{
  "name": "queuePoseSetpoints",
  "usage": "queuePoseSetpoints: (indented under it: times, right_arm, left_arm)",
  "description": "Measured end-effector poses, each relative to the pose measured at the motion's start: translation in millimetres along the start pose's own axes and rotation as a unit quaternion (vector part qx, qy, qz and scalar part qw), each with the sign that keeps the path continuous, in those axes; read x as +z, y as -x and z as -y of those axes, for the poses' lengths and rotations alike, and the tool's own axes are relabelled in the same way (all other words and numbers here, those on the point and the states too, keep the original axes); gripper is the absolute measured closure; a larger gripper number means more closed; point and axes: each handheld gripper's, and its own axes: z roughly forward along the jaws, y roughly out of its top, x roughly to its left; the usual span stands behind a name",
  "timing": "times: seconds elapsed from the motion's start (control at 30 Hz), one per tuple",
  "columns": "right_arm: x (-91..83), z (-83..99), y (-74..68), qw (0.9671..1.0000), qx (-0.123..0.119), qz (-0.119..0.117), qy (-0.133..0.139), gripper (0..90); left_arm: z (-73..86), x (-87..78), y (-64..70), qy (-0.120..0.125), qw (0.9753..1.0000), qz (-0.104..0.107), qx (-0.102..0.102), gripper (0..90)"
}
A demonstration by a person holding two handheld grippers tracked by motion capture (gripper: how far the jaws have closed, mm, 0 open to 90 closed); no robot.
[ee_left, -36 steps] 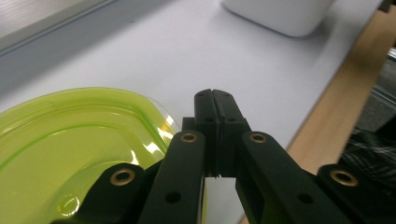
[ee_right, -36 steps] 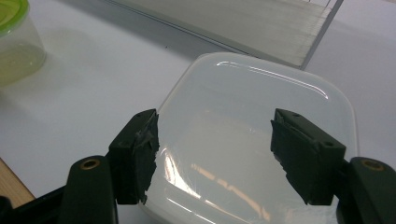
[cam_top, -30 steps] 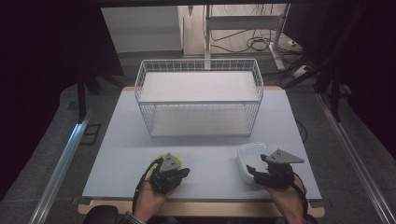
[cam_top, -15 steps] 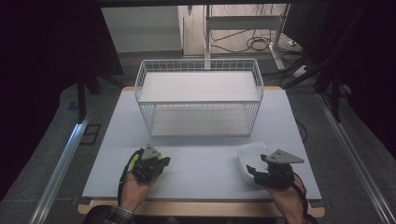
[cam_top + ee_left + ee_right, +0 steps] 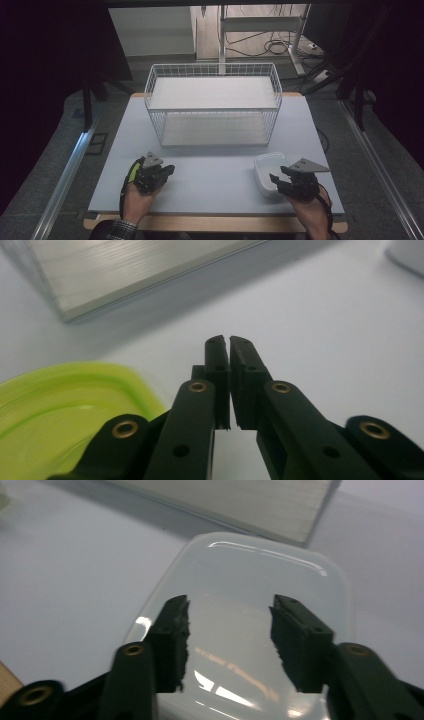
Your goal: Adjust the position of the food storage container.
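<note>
A lime-green plastic container (image 5: pixel 60 410) lies on the table just left of my left gripper (image 5: pixel 229 342), whose jaws are shut with nothing between them. From above, the left gripper (image 5: pixel 168 170) sits near the table's front left, and a sliver of the green container (image 5: pixel 132 173) shows beside the hand. My right gripper (image 5: pixel 230 605) is open and hangs just over a translucent white container (image 5: pixel 250 580) without touching it. In the high view the right gripper (image 5: pixel 278 175) is at the front right, at the white container (image 5: pixel 267 167).
A white wire basket (image 5: pixel 212 107) with a shelf stands at the middle back of the pale table (image 5: pixel 215 172). Its base edge (image 5: pixel 125 270) lies ahead of the left gripper and also beyond the white container, as the base edge (image 5: pixel 240 505).
My left gripper has moved left and slightly forward, now covering most of the green container from above. The right gripper and white container have stayed put.
</note>
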Motion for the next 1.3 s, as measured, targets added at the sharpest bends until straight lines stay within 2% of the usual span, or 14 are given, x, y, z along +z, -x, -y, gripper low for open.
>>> queuePoseSetpoints:
  times: [0.07, 0.1, 0.17, 0.23, 0.27, 0.3, 0.4, 0.5, 0.57, 0.9, 0.93, 1.1, 1.13, 1.3]
  right_arm:
    - [-2.3, -0.6, 2.5, 1.0, 0.002, 0.006, 0.001, 57.3]
    - [-7.2, -1.7, 9.5, 0.9998, 0.007, 0.016, 0.002, 68.3]
    - [-10.5, -2.5, 16.8, 0.9996, 0.01, 0.028, 0.004, 76.5]
    - [-11.4, -2.7, 19.8, 0.9994, 0.012, 0.031, 0.003, 79.6]
    - [-12.6, -3.1, 28.4, 0.9987, 0.017, 0.048, 0.004, 84.4]
    - [-12.6, -3.1, 28.4, 0.9987, 0.017, 0.048, 0.004, 84.4]
    - [-7.5, 0.7, 47.5, 0.997, 0.035, 0.068, -0.014, 88.3]
    - [1.4, 4.0, 57.0, 0.9963, 0.058, 0.055, -0.031, 89.5]
    - [6.2, 4.1, 58.1, 0.996, 0.059, 0.054, -0.041, 89.7]
    - [26.5, -8.5, 39.0, 0.9982, 0.039, 0.014, -0.043, 89.6]
    - [35.1, -13.6, 28.9, 0.9986, 0.028, -0.002, -0.044, 89.7]
    - [49.3, -22.0, 9.4, 0.9983, 0.013, -0.038, -0.042, 89.7]
    - [53.0, -25.1, 1.7, 0.998, -0.002, -0.048, -0.042, 89.6]
    - [32.3, -21.5, 0.6, 0.9992, -0.011, -0.029, -0.025, 89.6]
  left_arm:
    - [-0.6, 0.1, 3.2, 0.004, 1.0, 0.007, 0.002, 86.4]
    - [-1.2, 0.6, 7.5, 0.005, 0.9998, 0.017, 0.008, 85.4]
    - [-1.2, 1.6, 10.8, 0.007, 0.9996, 0.024, 0.011, 84.5]
    - [-1.0, 3.2, 15.2, 0.008, 0.9992, 0.035, 0.014, 83.6]
    - [-0.6, 5.2, 20.2, 0.007, 0.9988, 0.045, 0.021, 83.2]
    - [-0.6, 5.2, 20.2, 0.007, 0.9988, 0.045, 0.021, 83.2]
    - [1.0, 10.2, 29.2, 0.001, 0.9976, 0.061, 0.033, 83.5]
    - [2.0, 14.0, 33.3, -0.004, 0.9968, 0.073, 0.034, 86.3]
    - [2.7, 15.7, 34.1, -0.005, 0.9963, 0.08, 0.031, 88.3]
    - [4.3, 18.8, 33.8, -0.007, 0.9957, 0.088, 0.026, 90.0]
    - [4.3, 19.2, 34.6, -0.007, 0.9957, 0.088, 0.027, 90.0]
    - [5.2, 21.5, 36.7, -0.012, 0.9955, 0.09, 0.028, 90.0]
    - [5.6, 22.1, 37.4, -0.013, 0.9954, 0.09, 0.03, 90.0]
    - [5.3, 21.9, 37.4, -0.013, 0.9954, 0.09, 0.033, 90.0]
